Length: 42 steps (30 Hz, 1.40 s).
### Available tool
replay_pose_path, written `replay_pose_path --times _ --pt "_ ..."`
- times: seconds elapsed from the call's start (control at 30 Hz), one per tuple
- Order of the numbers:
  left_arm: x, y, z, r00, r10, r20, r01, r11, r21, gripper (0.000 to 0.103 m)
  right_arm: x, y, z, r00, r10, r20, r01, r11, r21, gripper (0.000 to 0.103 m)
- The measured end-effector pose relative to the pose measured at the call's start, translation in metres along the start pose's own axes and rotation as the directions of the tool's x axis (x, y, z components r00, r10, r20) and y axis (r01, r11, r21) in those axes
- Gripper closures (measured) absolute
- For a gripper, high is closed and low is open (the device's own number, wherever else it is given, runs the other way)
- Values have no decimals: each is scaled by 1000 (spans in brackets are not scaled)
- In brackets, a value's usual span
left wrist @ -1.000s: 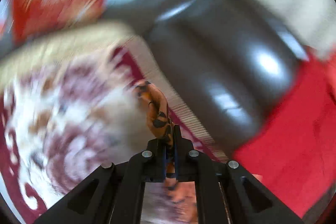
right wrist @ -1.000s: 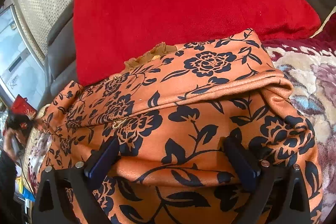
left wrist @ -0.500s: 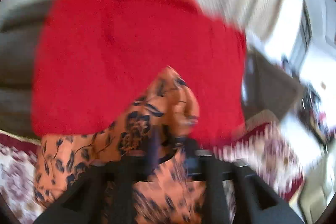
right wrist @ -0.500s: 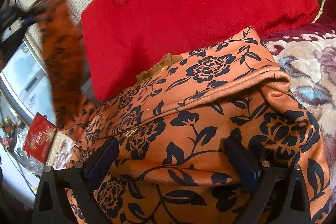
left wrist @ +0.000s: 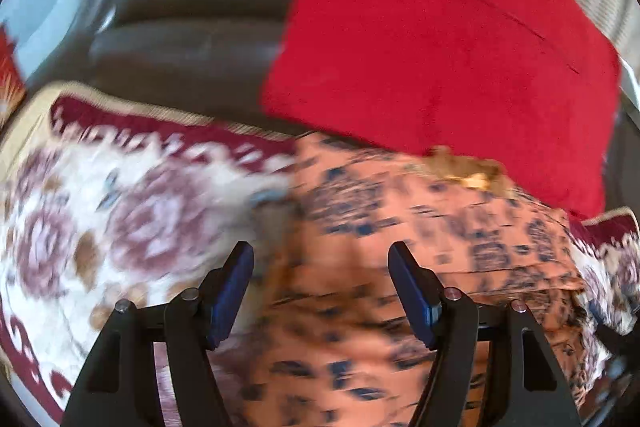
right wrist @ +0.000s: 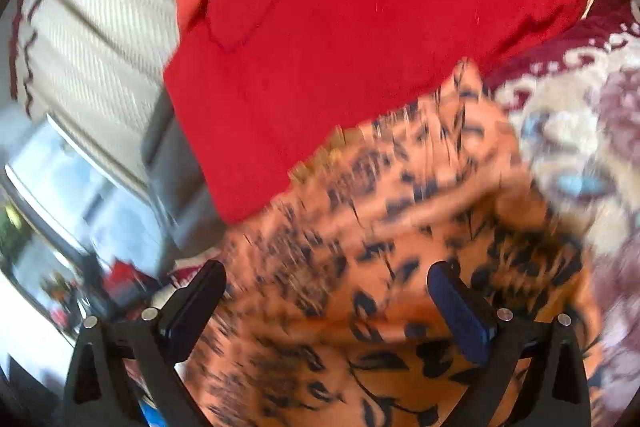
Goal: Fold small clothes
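Left gripper [left wrist: 321, 285] jaws opening, right gripper [right wrist: 327, 303] spread wide, both unclamped over orange black-floral cloth garment [left wrist: 420, 227] beside red fabric cushion [left wrist: 440, 39].

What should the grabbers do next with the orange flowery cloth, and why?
Probably bring the left gripper down to pinch the orange floral garment's edge for another fold. Its jaws are opening with nothing gripped, the right gripper is open too, and the garment lies bunched on the patterned blanket.
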State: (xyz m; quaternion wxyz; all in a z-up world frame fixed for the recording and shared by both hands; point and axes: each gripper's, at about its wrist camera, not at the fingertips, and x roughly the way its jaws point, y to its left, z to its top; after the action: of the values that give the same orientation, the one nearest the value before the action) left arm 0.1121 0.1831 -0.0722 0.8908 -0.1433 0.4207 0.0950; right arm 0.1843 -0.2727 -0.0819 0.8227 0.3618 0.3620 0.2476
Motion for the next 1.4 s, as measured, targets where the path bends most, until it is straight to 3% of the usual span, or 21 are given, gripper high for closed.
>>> replay_pose_path --times 0.07,0.13,0.3,0.33,0.4,0.43,0.47,0.53,0.63,0.67,0.7,0.73,0.77,0.9,1.03,1.13,1.2,1.23,1.27,1.33,1.4 --pt "7 21 -9 1000 -7 -19 6 998 -55 33 7 -3 25 1000 2 -17 -1 998 68 1" --pt "14 31 -15 999 -20 -25 18 996 -88 33 22 -10 43 996 -75 -57 80 992 97 1" --pt "17 43 -14 999 -48 -14 46 990 -132 33 61 -47 52 962 -207 -178 237 957 165 3" --pt "19 43 -10 998 -54 -13 52 989 -141 33 65 -49 50 956 -224 -189 255 955 153 9" --pt "28 43 -7 998 -67 -15 65 988 -142 33 74 -43 48 938 -261 -228 290 952 103 38" --pt "33 39 -4 997 -72 -21 68 989 -130 33 80 -40 47 928 -266 -261 296 952 83 85" --pt "36 36 -3 997 -74 -26 71 990 -119 33 83 -33 47 920 -284 -269 309 949 57 98" --pt "37 31 0 996 -85 -21 82 992 -101 33 74 -9 51 915 -353 -194 349 936 -53 98" --pt "35 21 1 996 -89 19 91 993 -82 32 66 6 53 920 -368 -136 358 929 -94 95" --pt "39 18 1 996 -90 11 90 993 -76 30 74 0 48 898 -410 -160 396 911 -114 84" --pt "44 16 1 996 -87 -4 86 993 -74 29 85 -13 42 847 -481 -224 459 876 -149 72" --pt "54 12 0 996 -82 -38 79 994 -71 29 89 -25 36 823 -501 -268 480 865 -143 52" --pt "62 9 -2 995 -80 -62 76 995 -63 29 80 -27 35 853 -464 -240 450 886 -113 52" --pt "75 -2 -7 999 -21 -42 22 999 34 28 42 0 56 890 -446 -95 438 894 -96 38" --pt "77 -1 -9 999 -21 -34 22 999 28 26 45 34 81 952 -300 -53 289 945 -155 21" --pt "79 -2 -10 999 -7 -32 8 999 32 23 90 13 77 956 -245 -163 221 964 -148 16" --pt "84 1 -11 999 1 -37 0 1000 23 14 126 -27 58 908 -289 -304 281 957 -70 16" --pt "89 4 -11 999 -12 -50 12 1000 2 14 127 -37 50 922 -257 -290 257 966 -39 18" --pt "89 8 -10 998 -29 -55 28 999 -19 14 114 -28 49 944 -251 -216 242 968 -66 18" --pt "89 13 -11 998 -43 -51 41 999 -36 13 101 -11 46 932 -294 -212 280 956 -91 18" --pt "89 10 -10 998 -28 -50 27 999 -26 13 77 6 38 939 -294 -180 275 953 -125 18"
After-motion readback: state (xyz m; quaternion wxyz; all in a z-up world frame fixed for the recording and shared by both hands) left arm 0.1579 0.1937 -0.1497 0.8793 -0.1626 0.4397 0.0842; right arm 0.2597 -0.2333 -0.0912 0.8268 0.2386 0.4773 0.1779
